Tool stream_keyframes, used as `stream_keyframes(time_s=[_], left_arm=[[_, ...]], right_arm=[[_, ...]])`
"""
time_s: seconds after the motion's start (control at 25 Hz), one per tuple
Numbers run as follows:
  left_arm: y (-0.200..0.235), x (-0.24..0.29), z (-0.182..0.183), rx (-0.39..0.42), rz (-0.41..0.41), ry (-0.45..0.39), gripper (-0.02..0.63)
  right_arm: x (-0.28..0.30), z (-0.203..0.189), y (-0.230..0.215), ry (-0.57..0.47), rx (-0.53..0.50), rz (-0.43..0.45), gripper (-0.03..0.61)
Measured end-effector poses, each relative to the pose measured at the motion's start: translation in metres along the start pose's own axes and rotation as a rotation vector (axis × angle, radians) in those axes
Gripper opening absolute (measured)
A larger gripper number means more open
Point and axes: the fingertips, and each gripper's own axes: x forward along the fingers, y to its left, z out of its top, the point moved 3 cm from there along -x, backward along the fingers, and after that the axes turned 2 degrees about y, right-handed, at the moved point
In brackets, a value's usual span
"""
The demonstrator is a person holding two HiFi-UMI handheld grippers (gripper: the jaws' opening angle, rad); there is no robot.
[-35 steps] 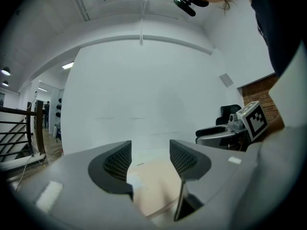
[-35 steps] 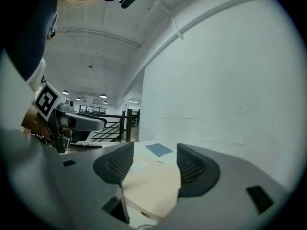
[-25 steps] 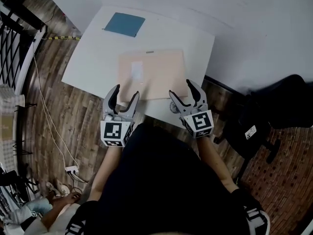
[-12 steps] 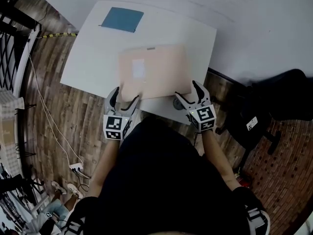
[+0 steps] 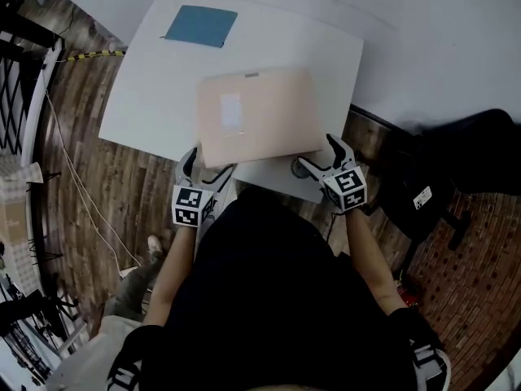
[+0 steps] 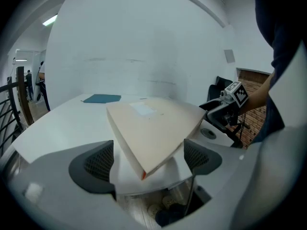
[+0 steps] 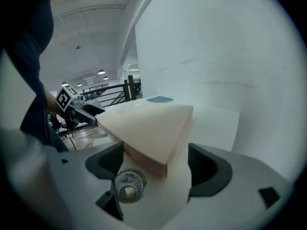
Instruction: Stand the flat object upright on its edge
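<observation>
Both grippers are coming down to the near edge of the flat beige box (image 5: 256,116), which is lying flat on the white tabletop (image 5: 155,88). The left gripper (image 5: 207,165) and right gripper (image 5: 317,153) have just been opening their jaws wide, each now straddling a near corner without gripping it. The lift onto its edge looks about to begin.

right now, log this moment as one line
phase: pre-grasp | flat box: lying flat on table | left tool, right tool: jaws just opening, box corner between each, ungripped
</observation>
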Motion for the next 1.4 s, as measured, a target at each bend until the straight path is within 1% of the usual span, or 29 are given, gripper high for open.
stream_keyframes(time_s=[0.16,0.32,0.6,0.64,0.68,0.8,0.96,1.04,1.12,1.2,1.32,1.4], left_arm=[[0.001,0.006,-0.012,0.022,-0.017,0.052,0.443],[0.006,0.01,-0.014,0.038,-0.01,0.073,0.443],[0.002,0.016,-0.014,0.063,-0.027,0.09,0.439],[0.001,0.017,-0.014,0.065,-0.031,0.089,0.43],[-0.001,0.017,-0.013,0.068,-0.034,0.09,0.405],[-0.002,0.017,-0.013,0.068,-0.033,0.09,0.393],[-0.003,0.016,-0.01,0.057,-0.016,0.11,0.387],[-0.004,0.014,-0.006,0.05,-0.006,0.103,0.383],[-0.003,0.01,0.002,0.051,0.009,0.082,0.361],[-0.002,0.005,0.01,0.05,0.018,0.064,0.36],[-0.001,0.0,0.02,0.053,0.024,0.038,0.356],[-0.001,-0.003,0.028,0.052,0.024,0.013,0.353]], right_arm=[[0.01,-0.008,0.001,0.051,-0.024,0.004,0.38],[0.019,-0.009,0.003,0.071,-0.037,0.008,0.38],[0.021,-0.01,0.004,0.076,-0.033,0.025,0.379],[0.021,-0.01,0.005,0.077,-0.04,0.026,0.379],[0.021,-0.01,0.005,0.077,-0.045,0.026,0.379],[0.021,-0.01,0.005,0.073,-0.041,0.027,0.379],[0.02,-0.007,0.005,0.064,-0.028,0.03,0.379],[0.017,-0.003,0.005,0.036,-0.019,0.027,0.379],[0.013,0.005,0.005,-0.005,-0.009,0.021,0.379],[0.009,0.012,0.005,-0.033,-0.001,0.017,0.379],[0.006,0.02,0.005,-0.061,0.002,0.012,0.377],[0.005,0.025,0.005,-0.069,-0.015,-0.003,0.377]])
